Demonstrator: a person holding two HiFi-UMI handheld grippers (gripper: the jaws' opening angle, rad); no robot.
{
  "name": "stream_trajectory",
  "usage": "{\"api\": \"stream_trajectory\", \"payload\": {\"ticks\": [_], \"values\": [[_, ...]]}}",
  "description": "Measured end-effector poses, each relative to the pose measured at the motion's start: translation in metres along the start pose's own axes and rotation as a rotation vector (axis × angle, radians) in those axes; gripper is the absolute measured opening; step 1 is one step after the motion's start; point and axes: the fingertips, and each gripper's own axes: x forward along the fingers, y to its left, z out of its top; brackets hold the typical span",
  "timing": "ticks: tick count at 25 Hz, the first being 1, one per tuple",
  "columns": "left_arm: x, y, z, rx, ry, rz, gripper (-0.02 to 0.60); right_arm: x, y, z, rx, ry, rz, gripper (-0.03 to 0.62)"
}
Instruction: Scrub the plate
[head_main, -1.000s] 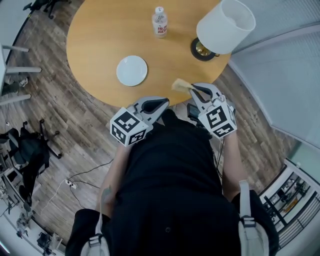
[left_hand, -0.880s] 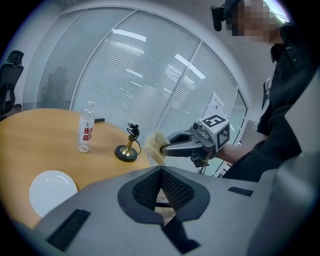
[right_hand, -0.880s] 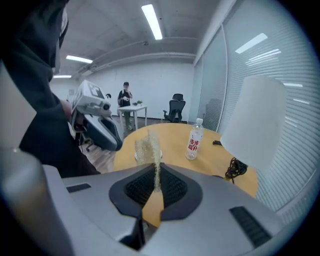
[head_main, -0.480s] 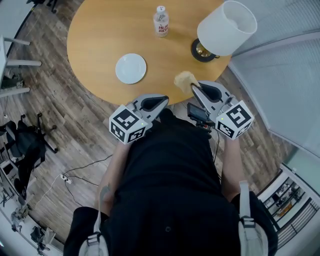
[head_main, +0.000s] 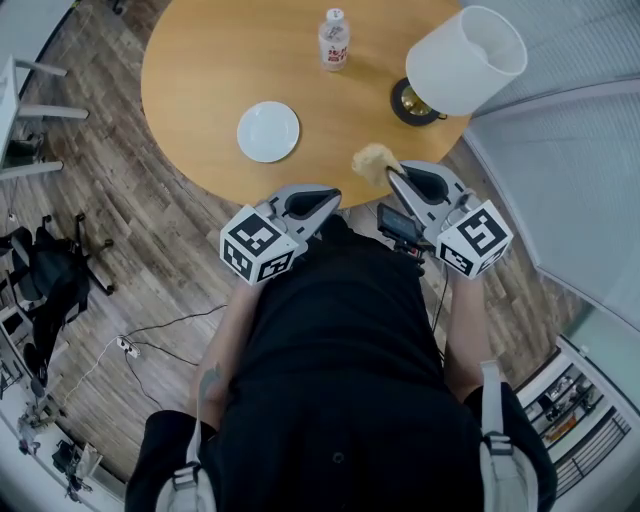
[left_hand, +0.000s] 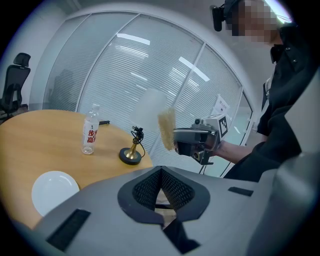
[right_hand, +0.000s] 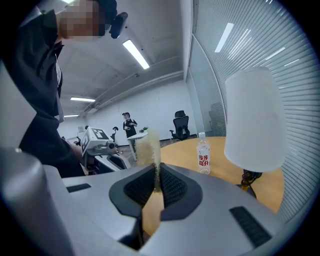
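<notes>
A small white plate (head_main: 268, 131) lies bare on the round wooden table (head_main: 200, 70), near its front edge; it also shows low left in the left gripper view (left_hand: 54, 190). My right gripper (head_main: 397, 180) is shut on a tan scrub sponge (head_main: 375, 160) and hovers over the table's front right edge, to the right of the plate. The sponge stands upright between the jaws (right_hand: 148, 147). My left gripper (head_main: 325, 200) is shut with nothing in it, held just off the table's edge, below and to the right of the plate.
A clear water bottle (head_main: 335, 40) with a red label stands at the table's far side. A lamp with a white shade (head_main: 465, 60) and brass base (head_main: 410, 103) stands at the right. Black chair (head_main: 50, 280) and cables lie on the wooden floor to the left.
My right gripper has swung out to the right and turned, carrying the sponge slightly closer to the lamp. The left gripper has hardly moved.
</notes>
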Motion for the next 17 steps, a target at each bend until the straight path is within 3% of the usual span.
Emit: {"api": "stream_trajectory", "payload": {"ticks": [17], "values": [[-0.016,0.001,0.001,-0.005,0.001,0.016,0.008,0.008,0.004,0.009,0.014,-0.013,0.015,0.028]]}}
